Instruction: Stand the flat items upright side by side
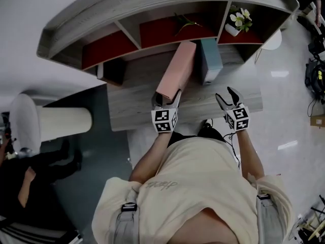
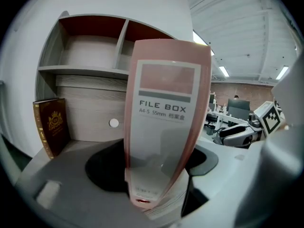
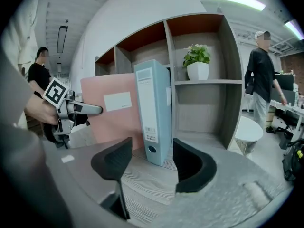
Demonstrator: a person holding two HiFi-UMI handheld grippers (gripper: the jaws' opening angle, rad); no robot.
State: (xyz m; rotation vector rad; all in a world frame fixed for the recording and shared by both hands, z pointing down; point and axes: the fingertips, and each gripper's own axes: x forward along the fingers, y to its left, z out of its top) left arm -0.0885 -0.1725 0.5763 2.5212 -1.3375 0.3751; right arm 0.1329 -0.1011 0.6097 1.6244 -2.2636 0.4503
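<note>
- A person in a cream shirt [image 1: 198, 187], seen from overhead, works two hand-held claws at a grey wood-grain tabletop [image 1: 132, 108] in an open office.
- The left claw [image 1: 166, 99], just left of frame centre, is closed on the spine of a tall pink cardboard file box [image 1: 176, 70]. In the left gripper view its dark pads press both sides of the spine, which stands upright with its grey label (printed "FILE BOX") reading level.
- Whether the bottom of the pink file box rests on the tabletop cannot be made out.
- The right claw [image 1: 226, 96], right of centre in the head view, has its jaws standing apart and holds nothing. Bare wood grain shows between its pads in the right gripper view.
- A tall pale-blue file box [image 3: 153, 110] stands upright on the tabletop, spine toward the right claw and well clear of its pads.
- The pink file box sits just beside the pale-blue file box on its left, broad face showing in the right gripper view. Contact between the two is unclear.
- Across the top of the head view runs a curved grey shelf unit with red-backed compartments [image 1: 152, 34]. A white pot of green leaves and pale flowers [image 1: 237, 22] occupies its right-hand compartment.
- A dark red book with a gold crest [image 2: 52, 125] stands at the left of the left gripper view, under the shelf.
- A bystander in dark clothes [image 3: 263, 80] stands at far right of the right gripper view, near a round white table [image 3: 249, 132].
</note>
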